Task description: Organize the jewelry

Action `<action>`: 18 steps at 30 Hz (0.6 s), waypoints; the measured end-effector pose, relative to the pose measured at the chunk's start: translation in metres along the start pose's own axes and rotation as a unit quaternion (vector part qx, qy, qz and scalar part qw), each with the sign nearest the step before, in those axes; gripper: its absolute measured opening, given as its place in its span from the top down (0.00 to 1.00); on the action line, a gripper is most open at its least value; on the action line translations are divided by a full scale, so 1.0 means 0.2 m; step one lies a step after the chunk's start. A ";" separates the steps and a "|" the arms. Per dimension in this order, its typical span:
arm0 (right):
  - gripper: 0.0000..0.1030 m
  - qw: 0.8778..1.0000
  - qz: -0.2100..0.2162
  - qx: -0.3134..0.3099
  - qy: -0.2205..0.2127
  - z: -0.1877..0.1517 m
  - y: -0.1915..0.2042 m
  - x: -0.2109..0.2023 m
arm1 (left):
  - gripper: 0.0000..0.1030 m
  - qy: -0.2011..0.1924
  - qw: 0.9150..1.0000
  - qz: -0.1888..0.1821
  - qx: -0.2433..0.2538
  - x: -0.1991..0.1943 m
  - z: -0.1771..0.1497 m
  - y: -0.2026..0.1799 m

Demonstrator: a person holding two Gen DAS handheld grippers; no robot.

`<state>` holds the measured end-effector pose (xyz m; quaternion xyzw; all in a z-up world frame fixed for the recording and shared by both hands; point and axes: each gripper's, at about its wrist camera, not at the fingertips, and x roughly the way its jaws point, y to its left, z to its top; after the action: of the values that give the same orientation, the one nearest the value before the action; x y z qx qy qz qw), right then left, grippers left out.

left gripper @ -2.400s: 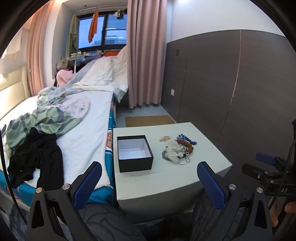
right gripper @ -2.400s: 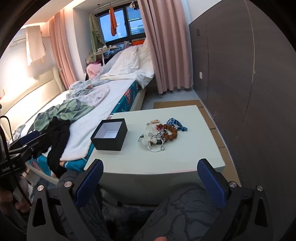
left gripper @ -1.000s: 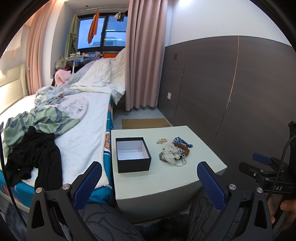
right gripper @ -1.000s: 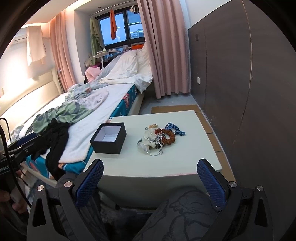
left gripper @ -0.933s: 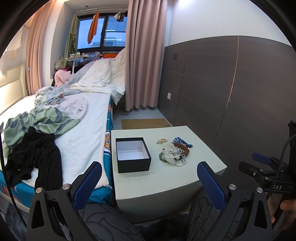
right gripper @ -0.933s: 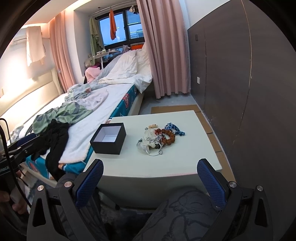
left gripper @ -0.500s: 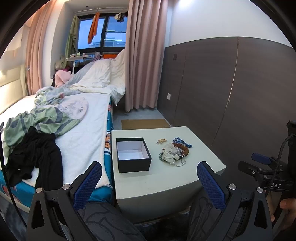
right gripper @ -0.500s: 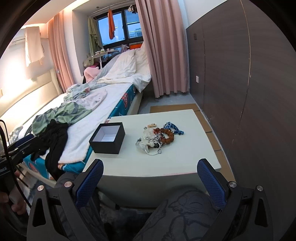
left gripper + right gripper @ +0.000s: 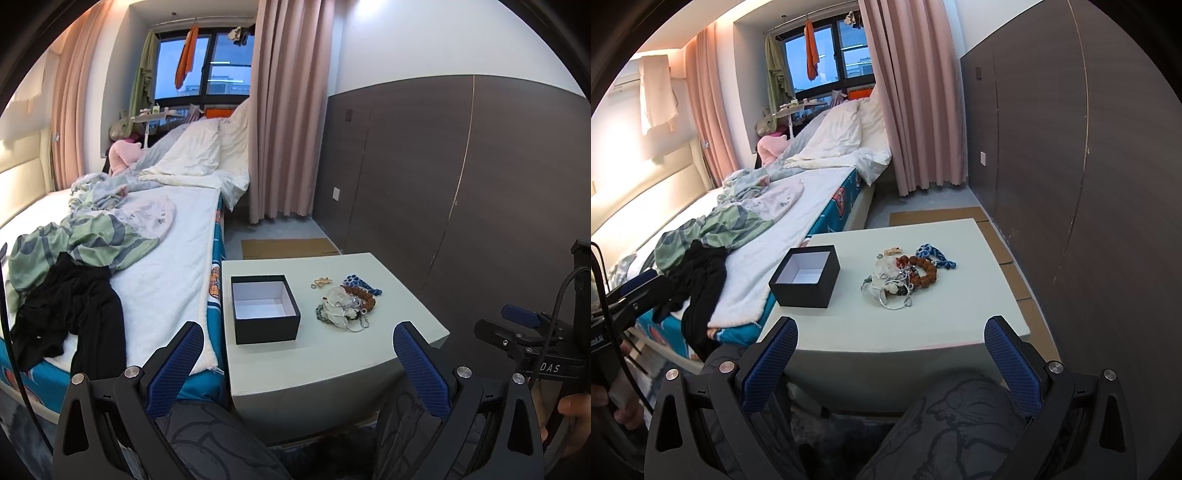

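Both tongs spread, empty: left gripper (image 9: pixel 295 354), right gripper (image 9: pixel 890 350), drawn slightly back from pale square table (image 9: pixel 923 321). Tangled bead-and-chain jewelry heap (image 9: pixel 905 275) unmoved, right of open black cardboard box (image 9: pixel 805 277). Box empty; sorting not begun.

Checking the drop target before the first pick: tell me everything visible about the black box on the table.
The black box is square with matte black outer walls and a white lining, cardboard by the look of it. It is open, with no lid in view, and appears empty. It sits upright and flat on the pale table, on the side nearest the bed. It stands apart from the jewelry pile, and neither gripper touches it.
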<state>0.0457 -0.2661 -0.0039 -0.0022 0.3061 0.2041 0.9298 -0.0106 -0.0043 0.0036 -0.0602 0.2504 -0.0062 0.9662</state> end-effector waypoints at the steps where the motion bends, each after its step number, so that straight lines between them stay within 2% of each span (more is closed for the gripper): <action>1: 0.01 1.000 0.000 0.000 0.000 0.00 0.00 0.00 | 0.01 0.000 1.000 0.000 0.000 0.00 0.00 0.00; 11: 0.01 1.000 0.002 0.001 0.002 0.00 0.00 0.00 | 0.01 0.002 1.000 -0.003 -0.002 -0.01 0.00 0.01; 18: 0.01 1.000 0.003 0.018 0.003 0.02 -0.04 0.01 | 0.01 0.017 1.000 -0.009 0.013 0.06 0.05 -0.04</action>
<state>0.0526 -0.2724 -0.0024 0.0144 0.3123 0.2011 0.9283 0.0052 -0.0111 0.0067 -0.0501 0.2657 -0.0191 0.9626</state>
